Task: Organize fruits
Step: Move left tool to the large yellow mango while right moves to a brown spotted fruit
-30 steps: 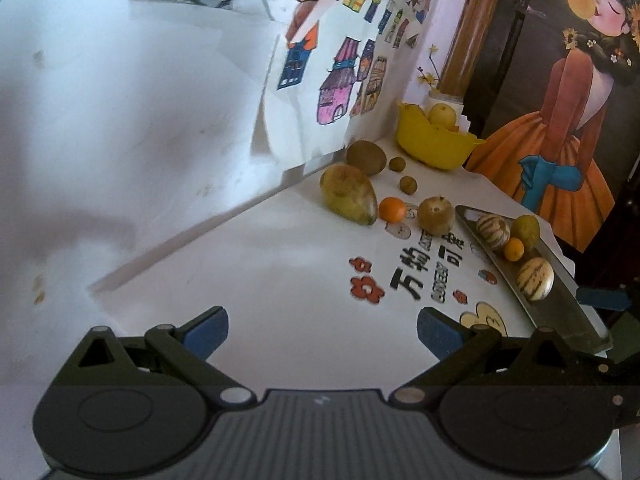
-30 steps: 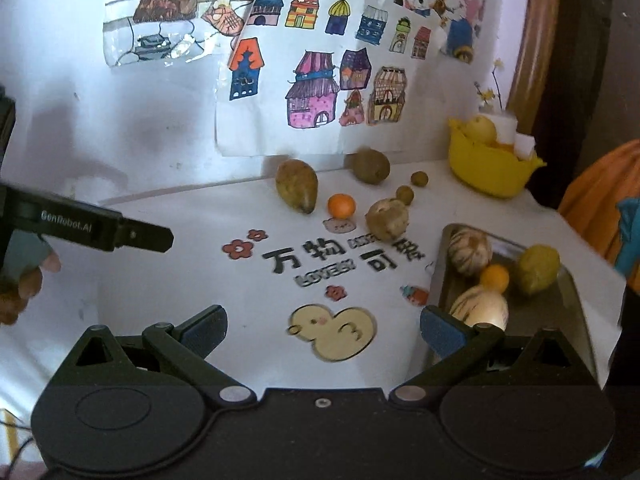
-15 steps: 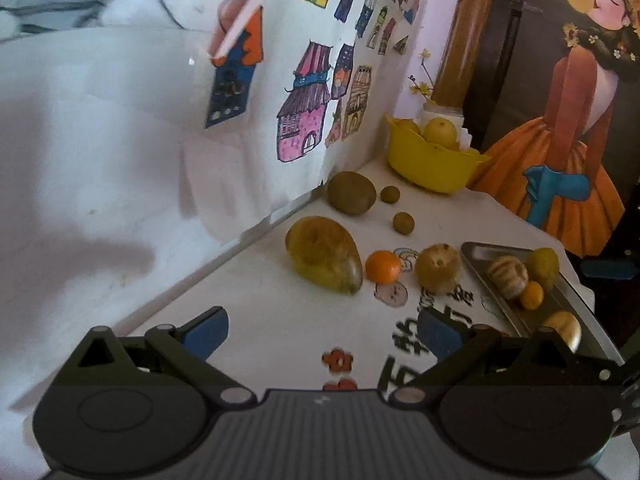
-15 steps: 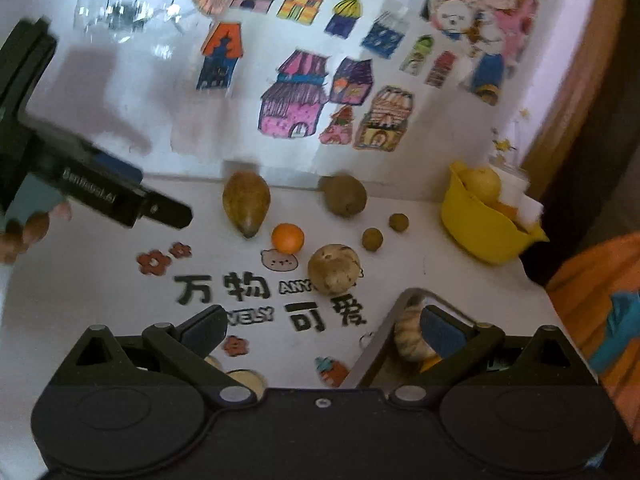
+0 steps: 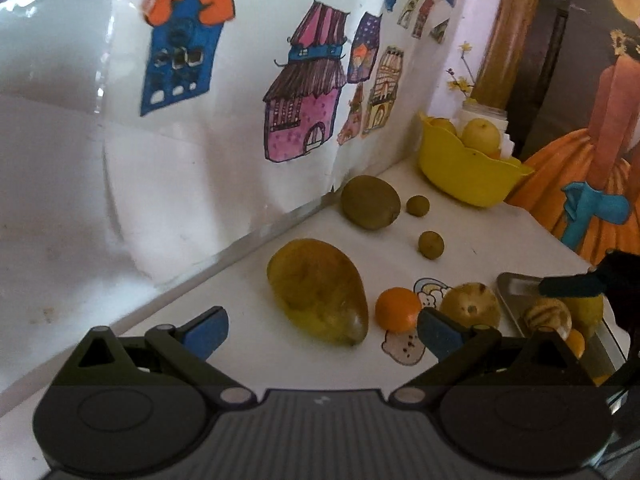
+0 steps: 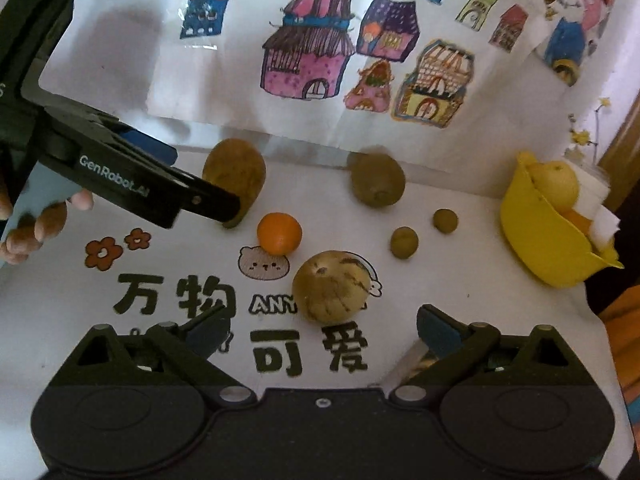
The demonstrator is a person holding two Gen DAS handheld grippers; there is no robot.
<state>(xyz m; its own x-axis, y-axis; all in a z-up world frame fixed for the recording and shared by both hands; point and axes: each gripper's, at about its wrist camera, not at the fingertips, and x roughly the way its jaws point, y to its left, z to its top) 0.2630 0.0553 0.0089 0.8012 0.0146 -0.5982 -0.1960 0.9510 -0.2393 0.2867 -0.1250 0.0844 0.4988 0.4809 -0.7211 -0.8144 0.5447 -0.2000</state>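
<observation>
My left gripper [image 5: 322, 330] is open, its fingers either side of a large yellow-brown mango [image 5: 318, 291] just ahead. A small orange [image 5: 398, 308] and a striped round melon [image 5: 471, 306] lie to its right. My right gripper [image 6: 323, 330] is open, with that striped melon [image 6: 331, 286] close in front between the fingers. The orange [image 6: 279, 233], mango [image 6: 236, 174], a kiwi [image 6: 378, 179] and two small green fruits [image 6: 404, 242] lie beyond. The left gripper shows in the right wrist view [image 6: 216, 206], beside the mango.
A yellow bowl [image 6: 552, 240] with fruit stands at the back right. A metal tray [image 5: 516, 290] with several fruits lies at the right. A wall with drawings [image 6: 312, 52] rises right behind the fruit. The white mat carries printed characters [image 6: 176, 292].
Both grippers have moved forward toward the fruit. The left has closed in on the mango, the right on the striped melon. Both stay open.
</observation>
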